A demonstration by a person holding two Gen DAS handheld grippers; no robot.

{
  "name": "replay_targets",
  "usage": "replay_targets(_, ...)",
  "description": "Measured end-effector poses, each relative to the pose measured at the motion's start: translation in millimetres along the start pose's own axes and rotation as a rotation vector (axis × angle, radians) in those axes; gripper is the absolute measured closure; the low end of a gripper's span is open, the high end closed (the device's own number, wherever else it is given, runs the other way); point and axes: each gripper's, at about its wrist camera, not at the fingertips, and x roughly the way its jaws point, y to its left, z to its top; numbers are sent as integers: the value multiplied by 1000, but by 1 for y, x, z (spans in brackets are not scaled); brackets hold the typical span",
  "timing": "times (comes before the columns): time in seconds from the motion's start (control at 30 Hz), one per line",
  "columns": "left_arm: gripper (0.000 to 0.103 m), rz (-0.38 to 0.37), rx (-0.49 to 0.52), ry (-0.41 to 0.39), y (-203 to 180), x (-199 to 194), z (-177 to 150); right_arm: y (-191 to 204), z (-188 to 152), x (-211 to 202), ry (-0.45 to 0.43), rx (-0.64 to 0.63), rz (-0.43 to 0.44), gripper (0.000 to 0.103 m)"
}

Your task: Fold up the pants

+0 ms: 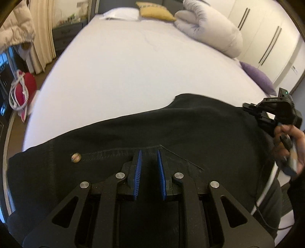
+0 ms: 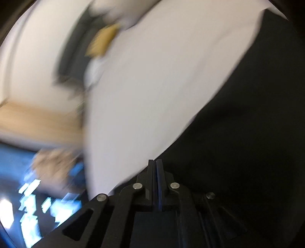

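Note:
Black pants (image 1: 152,129) lie spread on the white bed (image 1: 133,72), waistband and a metal button (image 1: 76,158) at the near edge. My left gripper (image 1: 149,152) is open, its blue pads just above the waistband, holding nothing. My right gripper (image 2: 154,162) has its jaws pressed together at the edge of the black pants (image 2: 247,133); the view is motion-blurred, so any cloth between the pads is not visible. The right gripper also shows in the left wrist view (image 1: 247,106) at the far right edge of the pants, held by a hand.
A rolled white duvet (image 1: 209,28), a yellow cushion (image 1: 156,11) and a white pillow (image 1: 122,14) lie at the head of the bed. A purple cushion (image 1: 259,78) sits at the right edge. A red bag (image 1: 24,91) is on the floor left. Wardrobe doors (image 1: 266,34) stand right.

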Motion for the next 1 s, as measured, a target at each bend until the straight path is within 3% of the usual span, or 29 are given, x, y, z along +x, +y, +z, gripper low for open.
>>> replay_targets(0.13, 87, 68, 34, 3, 6, -19, -17, 25, -74, 48, 203, -103, 67, 97)
replay_targets(0.23, 87, 56, -61, 49, 47, -20, -28, 2, -87, 71, 259, -44, -5, 103)
replay_targets(0.27, 87, 26, -91, 47, 58, -20, -28, -6, -82, 70, 242, -5, 29, 103)
replay_targets(0.4, 87, 82, -134, 45, 89, -21, -20, -37, -39, 38, 58, 83, 5, 103)
replay_targets(0.47, 87, 42, -170, 54, 105, -22, -22, -67, -16, 5, -59, 144, -19, 103)
replay_targets(0.63, 87, 35, -163, 42, 112, -27, -23, -117, 42, -89, -370, 259, -195, 103)
replay_targets(0.73, 87, 92, -168, 35, 112, -39, -17, -118, 55, -136, -486, 285, -285, 101)
replay_targets(0.77, 87, 124, -160, 31, 103, -41, -13, -109, 52, -144, -500, 267, -283, 95)
replay_targets(0.8, 87, 137, -156, 21, 96, -49, -10, -99, 46, -145, -487, 240, -227, 95)
replay_targets(0.87, 87, 67, -151, 6, 76, -55, 1, -88, 41, -134, -399, 188, -88, 95)
replay_targets(1.0, 87, -67, -39, 39, 2, -29, 26, -40, -9, -50, -83, 48, 94, 95)
